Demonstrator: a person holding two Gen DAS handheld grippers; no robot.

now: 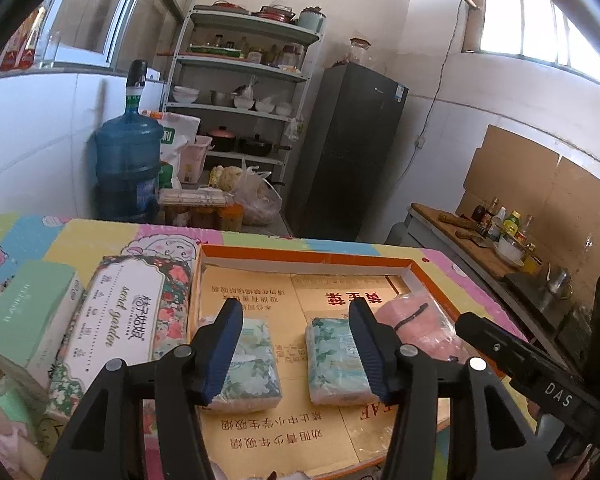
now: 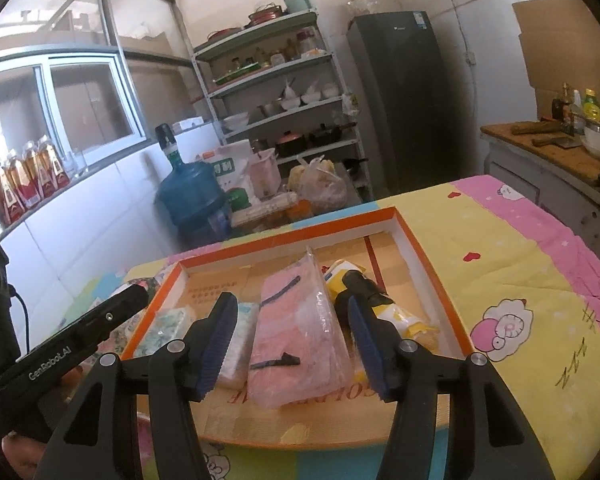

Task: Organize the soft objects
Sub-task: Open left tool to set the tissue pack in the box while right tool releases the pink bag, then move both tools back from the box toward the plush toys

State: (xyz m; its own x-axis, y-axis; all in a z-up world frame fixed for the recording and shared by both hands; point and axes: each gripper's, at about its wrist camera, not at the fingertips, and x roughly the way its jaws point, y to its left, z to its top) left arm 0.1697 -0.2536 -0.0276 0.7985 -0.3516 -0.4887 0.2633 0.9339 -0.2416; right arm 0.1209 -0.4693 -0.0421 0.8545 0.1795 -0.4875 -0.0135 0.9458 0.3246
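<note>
Left wrist view: the left gripper (image 1: 296, 344) hangs with its jaws spread and nothing between the pads, over a shallow orange-rimmed box (image 1: 308, 255). Two floral tissue packs lie flat on the box floor, one (image 1: 252, 364) partly behind the finger at 9 o'clock, the other (image 1: 336, 364) partly behind the finger at 3 o'clock, with bare cardboard between them. A pink item in clear plastic wrap (image 1: 416, 328) lies just beside the second pack, toward 2 o'clock.

Outside the box at 9 o'clock, a large floral tissue pack (image 1: 128, 316) and a pale green tissue box (image 1: 24, 308) sit on the surface (image 1: 100, 236), which is covered by a pastel cartoon-printed cloth.

Right wrist view: the right gripper (image 2: 292, 340) is likewise spread, its fingers on either side of the pink wrapped item (image 2: 296, 344), the pads not pressing it. A yellow packet (image 2: 396, 316) lies in the box at 2 o'clock, partly hidden by the finger.

Beyond the far edge of the surface stand a blue water jug (image 1: 128, 160) at 11 o'clock, a metal shelf rack (image 1: 240, 92) of bowls, pots and jars at 12 o'clock, and a dark refrigerator (image 1: 352, 148) beside it. At 2 o'clock runs a wooden counter (image 1: 452, 228) with bottles against a cardboard-lined wall. Windows are set high in the white walls.
</note>
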